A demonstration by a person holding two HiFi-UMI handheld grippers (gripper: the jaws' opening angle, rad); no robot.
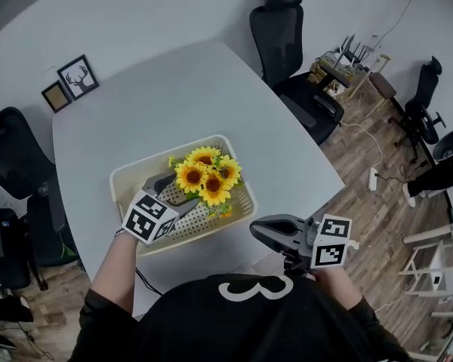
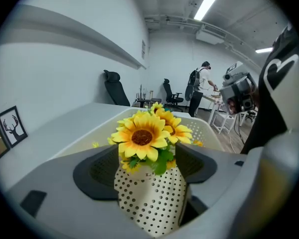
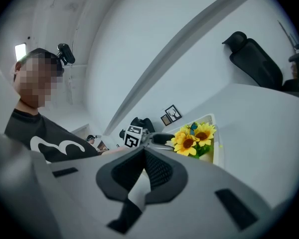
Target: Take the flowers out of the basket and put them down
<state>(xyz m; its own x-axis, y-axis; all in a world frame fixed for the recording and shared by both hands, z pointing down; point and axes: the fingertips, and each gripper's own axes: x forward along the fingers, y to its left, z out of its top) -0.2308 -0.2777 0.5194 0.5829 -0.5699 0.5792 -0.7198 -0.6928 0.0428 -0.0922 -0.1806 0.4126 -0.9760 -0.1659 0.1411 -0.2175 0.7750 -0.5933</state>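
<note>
The left gripper [image 1: 174,193], jaws spread, dips into the basket [image 1: 147,159] at centre frame so the sunflowers [image 1: 208,176] stand between them (no squeeze yet). The right gripper [image 1: 266,231], pressed together, idles lower right, off the table [image 1: 174,89].

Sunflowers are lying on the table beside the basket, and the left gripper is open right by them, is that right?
Not quite. The sunflowers are inside the basket, not on the table beside it, as the head view shows. The left gripper is indeed open right by them.
</note>
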